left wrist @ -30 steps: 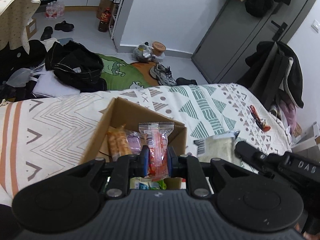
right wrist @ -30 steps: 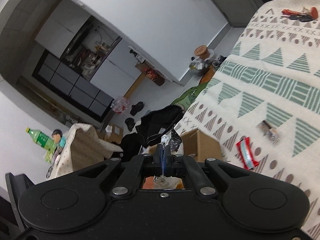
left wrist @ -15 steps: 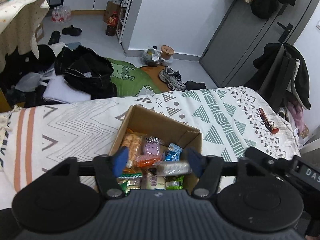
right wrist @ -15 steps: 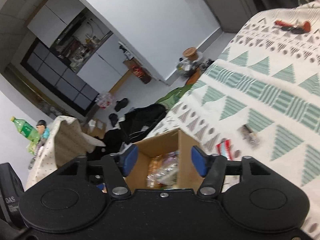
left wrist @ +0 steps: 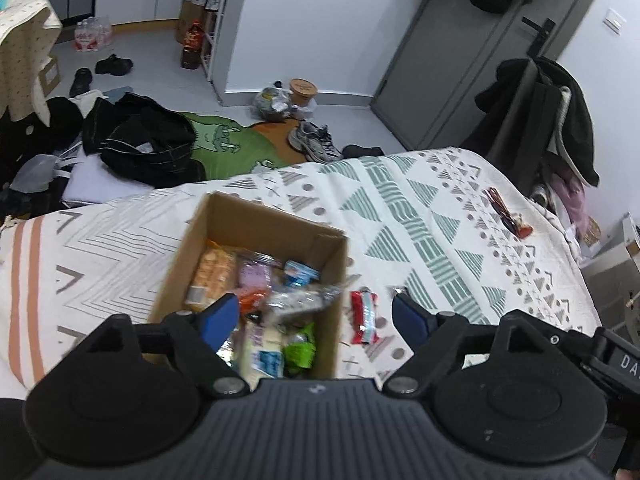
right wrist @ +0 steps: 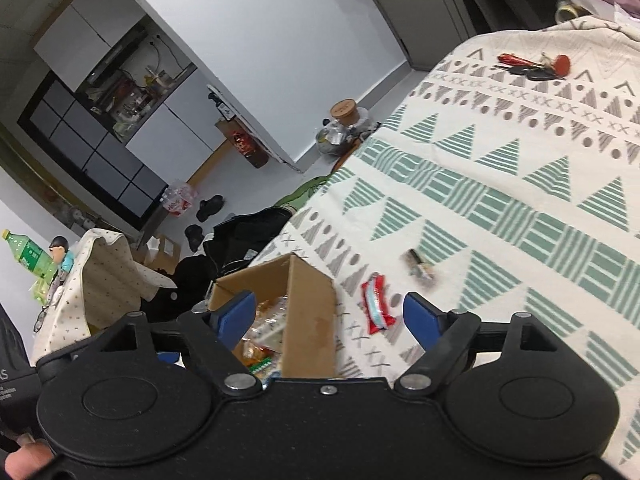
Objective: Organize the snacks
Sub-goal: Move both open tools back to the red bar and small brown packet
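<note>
Both tools hang over the near end of the bed (left wrist: pixel 440 208), each tilted down toward the box (left wrist: pixel 280 232). The left hand-held gripper (left wrist: pixel 314 318) has its jaws spread and opening wider, with nothing pinched; the packets seen between its blue pads lie below in the box. The right hand-held gripper (right wrist: pixel 330 314) is the same: jaws apart and opening, holding nothing, the box wall and a red packet (right wrist: pixel 376 308) showing in the gap but not touched.

The box sits on the bed cover, open-topped and already well filled with wrapped snacks (left wrist: pixel 260 296), orange, purple, blue and green among them. Two snacks remain outside it: the red packet lies on the cover just right of the box, and a small dark packet (right wrist: pixel 420 268) lies a little farther right and farther off. A bunch of keys (right wrist: pixel 532 68) rests well away at the far right and looks no part of the job.

The step in hand seems to be a release over the box, now finishing. The next move likely calls for the right tool to swing right, drop onto the red packet with jaws straddling its narrow width, and close.
</note>
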`<state>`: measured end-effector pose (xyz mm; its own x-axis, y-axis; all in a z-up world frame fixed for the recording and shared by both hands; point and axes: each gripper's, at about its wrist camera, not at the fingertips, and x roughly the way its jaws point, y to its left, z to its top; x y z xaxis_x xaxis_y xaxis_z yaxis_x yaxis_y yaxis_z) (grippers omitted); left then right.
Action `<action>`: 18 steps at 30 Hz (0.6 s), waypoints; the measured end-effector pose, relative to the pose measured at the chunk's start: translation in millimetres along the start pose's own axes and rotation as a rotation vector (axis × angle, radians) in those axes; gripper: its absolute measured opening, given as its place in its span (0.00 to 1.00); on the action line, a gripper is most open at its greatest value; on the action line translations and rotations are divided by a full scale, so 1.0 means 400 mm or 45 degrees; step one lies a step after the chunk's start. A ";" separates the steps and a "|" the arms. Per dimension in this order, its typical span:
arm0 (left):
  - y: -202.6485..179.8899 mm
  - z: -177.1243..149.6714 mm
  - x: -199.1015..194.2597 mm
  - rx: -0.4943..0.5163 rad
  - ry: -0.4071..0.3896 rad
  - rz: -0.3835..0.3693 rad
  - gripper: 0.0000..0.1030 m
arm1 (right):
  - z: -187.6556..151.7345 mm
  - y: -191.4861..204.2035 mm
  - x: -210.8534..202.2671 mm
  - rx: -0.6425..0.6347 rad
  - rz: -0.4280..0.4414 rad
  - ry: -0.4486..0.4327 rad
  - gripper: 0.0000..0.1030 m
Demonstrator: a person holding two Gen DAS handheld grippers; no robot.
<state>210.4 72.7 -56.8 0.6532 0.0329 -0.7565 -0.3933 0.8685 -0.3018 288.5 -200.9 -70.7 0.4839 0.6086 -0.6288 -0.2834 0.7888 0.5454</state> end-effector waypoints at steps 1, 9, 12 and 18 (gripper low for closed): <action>-0.010 -0.004 -0.001 0.004 -0.003 -0.006 0.80 | 0.002 -0.008 -0.003 0.003 -0.009 0.003 0.78; -0.086 -0.024 0.016 0.044 0.004 -0.029 0.80 | 0.040 -0.081 -0.011 -0.008 -0.019 0.018 0.77; -0.113 -0.033 0.029 0.049 0.004 -0.047 0.80 | 0.053 -0.111 -0.005 0.018 -0.006 0.022 0.72; -0.170 -0.046 0.064 0.082 0.005 -0.066 0.72 | 0.072 -0.151 0.017 0.028 0.012 0.044 0.68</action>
<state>242.2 5.4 -66.4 0.6692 -0.0148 -0.7429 -0.3163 0.8990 -0.3029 332.6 -247.1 -92.1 0.4523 0.6191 -0.6420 -0.2695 0.7811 0.5633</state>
